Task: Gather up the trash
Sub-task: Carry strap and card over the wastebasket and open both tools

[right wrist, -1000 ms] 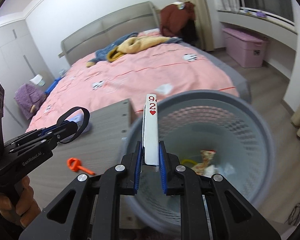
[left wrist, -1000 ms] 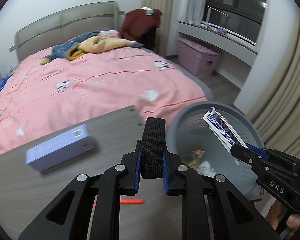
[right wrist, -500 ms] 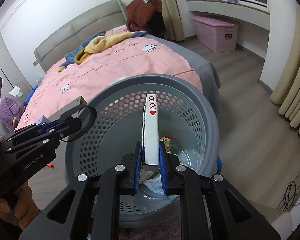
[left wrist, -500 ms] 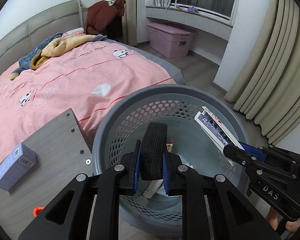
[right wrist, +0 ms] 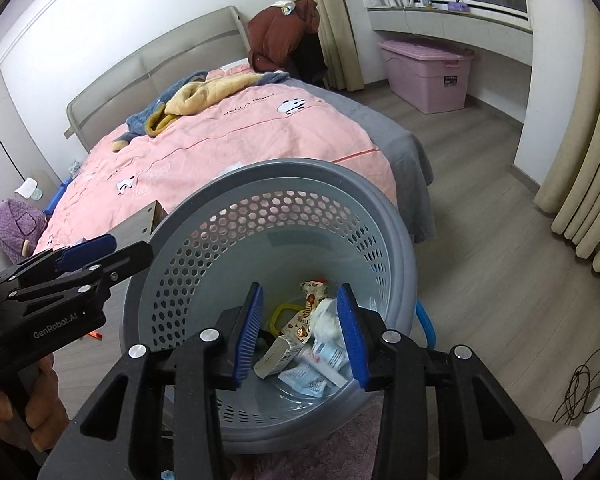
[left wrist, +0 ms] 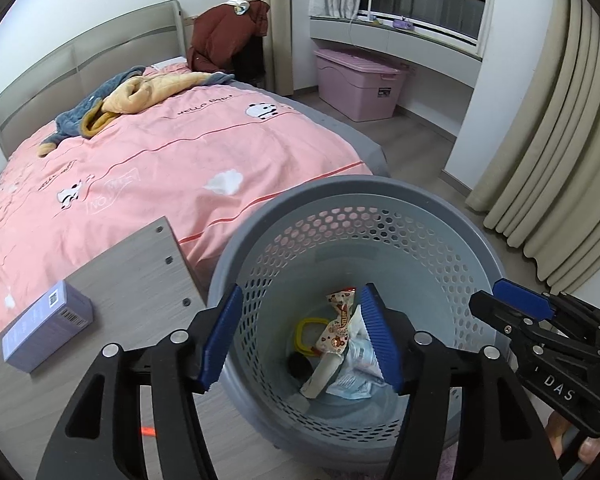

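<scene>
Both grippers empty over the bin [left wrist: 452,216]
Left gripper [left wrist: 300,336] and right gripper [right wrist: 300,332] have just opened their jaws; the black band and cards they held now lie among trash [right wrist: 308,344] on the bin's floor

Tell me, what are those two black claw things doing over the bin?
A person is tidying up with a gripper in each hand. The left gripper and right gripper both hang over the grey laundry-style basket used as a bin. Their jaws have just been opening and nothing is between them. Wrappers and a small carton lie at the bottom.
</scene>
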Demonstrator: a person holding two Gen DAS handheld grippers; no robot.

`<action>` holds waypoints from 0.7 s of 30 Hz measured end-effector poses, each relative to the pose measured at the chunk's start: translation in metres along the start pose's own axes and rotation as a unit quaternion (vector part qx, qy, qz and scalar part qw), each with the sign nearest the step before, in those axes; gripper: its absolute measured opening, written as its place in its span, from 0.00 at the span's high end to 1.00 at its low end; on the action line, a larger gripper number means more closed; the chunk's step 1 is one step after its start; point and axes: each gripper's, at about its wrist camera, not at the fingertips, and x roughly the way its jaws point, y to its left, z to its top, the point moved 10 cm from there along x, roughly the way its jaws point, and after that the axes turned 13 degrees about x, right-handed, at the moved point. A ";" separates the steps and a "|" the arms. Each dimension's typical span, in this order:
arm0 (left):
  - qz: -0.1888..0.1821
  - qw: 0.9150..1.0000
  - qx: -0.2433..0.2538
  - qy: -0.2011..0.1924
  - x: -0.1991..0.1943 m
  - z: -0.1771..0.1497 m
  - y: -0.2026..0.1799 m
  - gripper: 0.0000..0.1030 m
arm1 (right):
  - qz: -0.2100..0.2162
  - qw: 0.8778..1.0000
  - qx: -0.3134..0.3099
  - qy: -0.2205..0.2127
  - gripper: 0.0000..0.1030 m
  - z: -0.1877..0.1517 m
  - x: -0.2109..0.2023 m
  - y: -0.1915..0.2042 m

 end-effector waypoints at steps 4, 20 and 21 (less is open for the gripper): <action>0.010 1.000 -0.004 -0.001 -0.005 -0.003 0.005 0.38 | 0.000 1.000 0.000 -0.001 0.59 -0.001 -0.001 0.000; 0.036 0.998 -0.045 -0.011 -0.032 -0.028 0.037 0.31 | 0.003 1.000 -0.016 -0.006 0.44 -0.012 -0.009 0.019; 0.037 0.998 -0.047 -0.012 -0.034 -0.030 0.040 0.31 | 0.005 1.000 -0.019 -0.006 0.43 -0.013 -0.010 0.023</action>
